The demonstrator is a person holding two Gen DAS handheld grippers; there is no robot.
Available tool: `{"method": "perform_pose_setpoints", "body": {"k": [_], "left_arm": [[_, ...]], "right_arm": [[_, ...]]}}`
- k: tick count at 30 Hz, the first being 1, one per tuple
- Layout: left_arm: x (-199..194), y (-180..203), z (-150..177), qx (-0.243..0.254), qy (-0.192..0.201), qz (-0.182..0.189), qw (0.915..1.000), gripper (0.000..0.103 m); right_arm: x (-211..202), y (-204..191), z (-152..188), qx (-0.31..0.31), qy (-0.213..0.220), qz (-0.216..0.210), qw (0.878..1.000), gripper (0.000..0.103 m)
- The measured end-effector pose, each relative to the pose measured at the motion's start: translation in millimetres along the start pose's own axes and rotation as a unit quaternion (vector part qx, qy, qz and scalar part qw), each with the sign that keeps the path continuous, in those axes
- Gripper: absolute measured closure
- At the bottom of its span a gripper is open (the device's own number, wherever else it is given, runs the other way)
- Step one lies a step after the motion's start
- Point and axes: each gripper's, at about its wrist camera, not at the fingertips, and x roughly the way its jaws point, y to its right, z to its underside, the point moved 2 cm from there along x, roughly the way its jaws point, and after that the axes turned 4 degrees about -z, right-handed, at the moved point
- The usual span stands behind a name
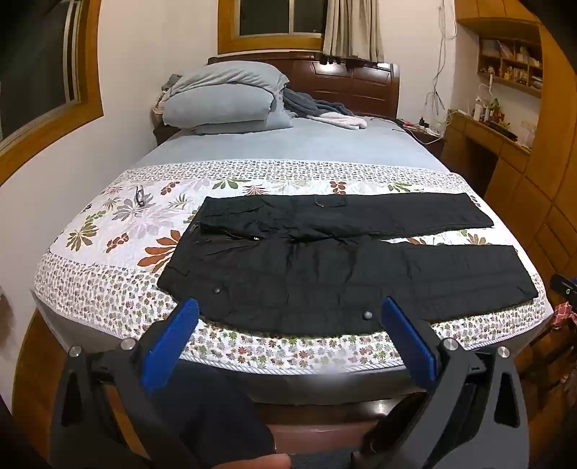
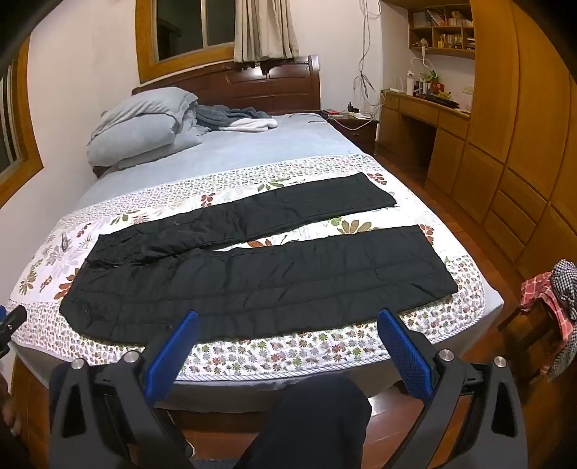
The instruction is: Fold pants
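On floral quilt (image 1: 108, 231), one black pants (image 1: 324, 274), two legs, perhaps two snaps

No text, label, brand or number is readable; the items on the shelf (image 2: 443, 34) are too small.
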Motion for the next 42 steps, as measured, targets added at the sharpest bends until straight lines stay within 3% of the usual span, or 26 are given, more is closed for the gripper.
{"method": "perform_pose_setpoints", "body": {"k": [42], "left_arm": [[-0.9, -3.0, -5.2, 0.008, 0.003, -0.012, 0.9999, 0.002]], "right_arm": [[-2.9, 2.0, -3.0, -0.001, 0.002, 0.003, 1.0, 0.003]]}}
